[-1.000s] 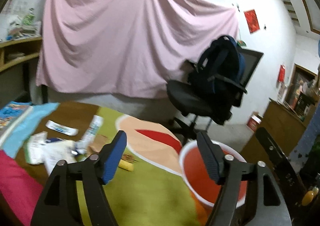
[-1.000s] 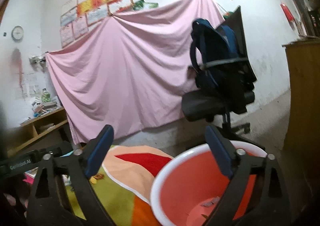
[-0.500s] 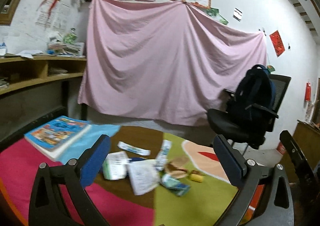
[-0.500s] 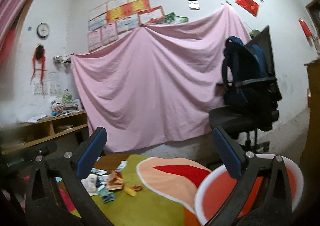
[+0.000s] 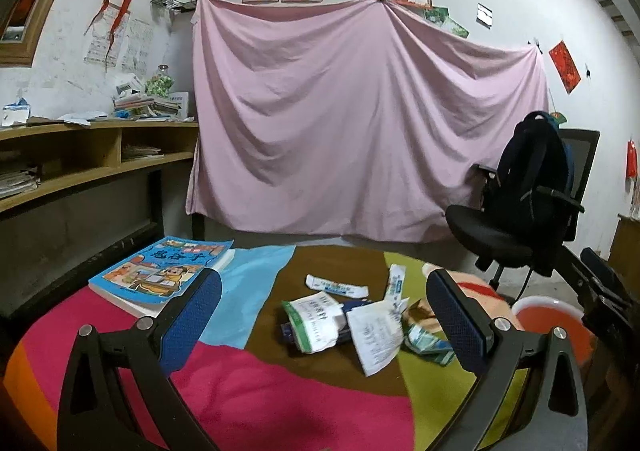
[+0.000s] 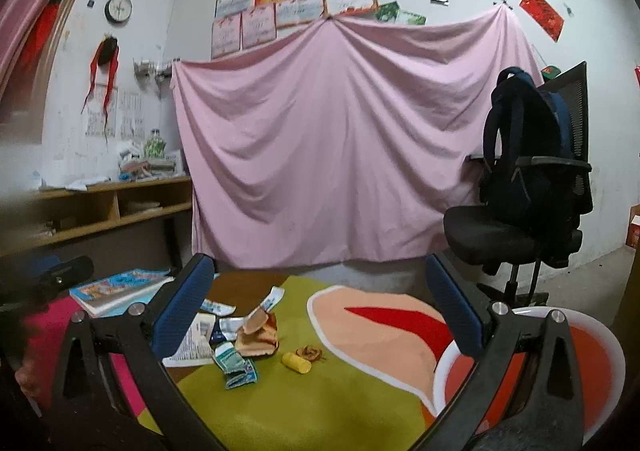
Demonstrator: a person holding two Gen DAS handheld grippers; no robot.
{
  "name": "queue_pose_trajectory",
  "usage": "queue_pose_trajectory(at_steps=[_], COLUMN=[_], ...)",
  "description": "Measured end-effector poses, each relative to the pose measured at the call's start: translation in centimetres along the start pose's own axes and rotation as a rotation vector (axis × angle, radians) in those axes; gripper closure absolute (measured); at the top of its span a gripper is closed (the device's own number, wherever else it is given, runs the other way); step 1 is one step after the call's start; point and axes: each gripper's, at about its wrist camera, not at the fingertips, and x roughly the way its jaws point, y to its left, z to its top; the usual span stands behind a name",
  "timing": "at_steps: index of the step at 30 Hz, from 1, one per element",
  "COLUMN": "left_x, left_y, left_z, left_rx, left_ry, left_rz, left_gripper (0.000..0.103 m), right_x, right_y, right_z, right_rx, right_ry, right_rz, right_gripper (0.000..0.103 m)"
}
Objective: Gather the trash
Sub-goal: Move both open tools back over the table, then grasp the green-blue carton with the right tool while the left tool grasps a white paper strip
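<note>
Left wrist view: left gripper (image 5: 322, 321) jaws spread wide, nothing between; was over red basin a sec ago, now swung to face trash pile (image 5: 352, 321) at frame centre, so prob. last piece dropped, next pick due. Red basin (image 5: 552, 325) now lower right. Right gripper (image 6: 316, 317) also spread, empty, turned likewise; aimed near level. Book (image 5: 160, 271) left of pile, not trash

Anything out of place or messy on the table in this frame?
Yes: crumpled wrappers and papers lie strewn mid-table beside a book, with a yellow scrap and torn packet nearby. None is in the red basin yet.
</note>
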Motion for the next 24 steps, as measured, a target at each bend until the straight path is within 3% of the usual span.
queue_pose_trajectory(at_steps=[12,16,24], left_x=[2.8,4.0,6.0], left_y=[1.0,0.8,0.1], left_z=[-0.9,-1.1,-1.9], left_rx=[-0.040,-0.037,-0.038], left_ry=[0.146,0.220,0.374], left_rz=[-0.052,-0.101,-0.194], left_gripper=[0.006,0.029,0.064], right_x=[5.2,6.5,8.1], right_y=[0.8,0.8,2.2], right_z=[-2.1,-2.9,-4.4], right_rx=[-0.034,-0.018,-0.059], right_ry=[0.244,0.327,0.487], right_rz=[0.082,0.140,0.249], right_gripper=[0.000,0.000,0.020])
